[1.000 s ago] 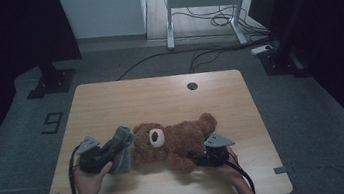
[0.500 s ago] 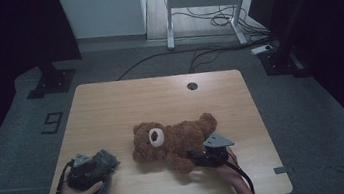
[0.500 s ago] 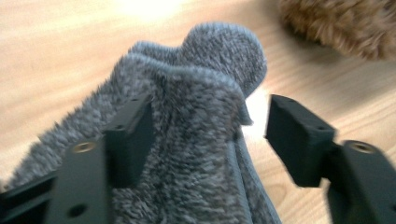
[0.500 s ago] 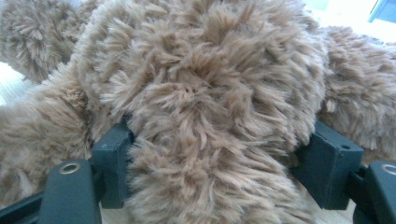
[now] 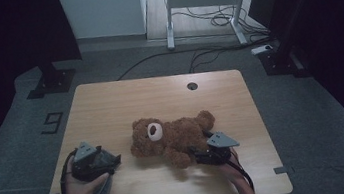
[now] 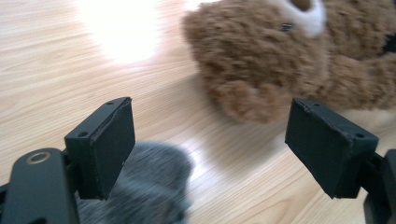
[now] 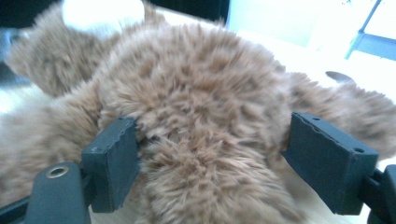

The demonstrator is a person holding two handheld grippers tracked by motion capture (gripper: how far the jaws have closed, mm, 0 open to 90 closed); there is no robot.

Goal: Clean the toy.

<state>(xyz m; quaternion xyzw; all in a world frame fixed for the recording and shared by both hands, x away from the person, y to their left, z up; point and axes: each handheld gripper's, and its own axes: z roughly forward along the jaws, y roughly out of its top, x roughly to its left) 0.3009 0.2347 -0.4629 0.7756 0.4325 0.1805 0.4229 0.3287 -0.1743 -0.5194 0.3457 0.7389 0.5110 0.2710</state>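
- The brown plush teddy bear [image 5: 173,137] lies on its back on my light wooden table [image 5: 110,105], nearer the front edge than the back one.
- My left gripper [image 5: 99,163] sits near the front left corner, just beside the bear's head; its jaws have just been opening, now wide with nothing between them.
- A blurred grey fuzzy thing [image 6: 144,186] lies under it.
- My right gripper [image 7: 212,158] has its jaws around the bear's fur, just opening further; the left pad [image 7: 114,158] touches fur, but I cannot tell if they grip.

A brown teddy bear [image 5: 175,138] with a white muzzle lies on the light wood-grain table [image 5: 125,103].
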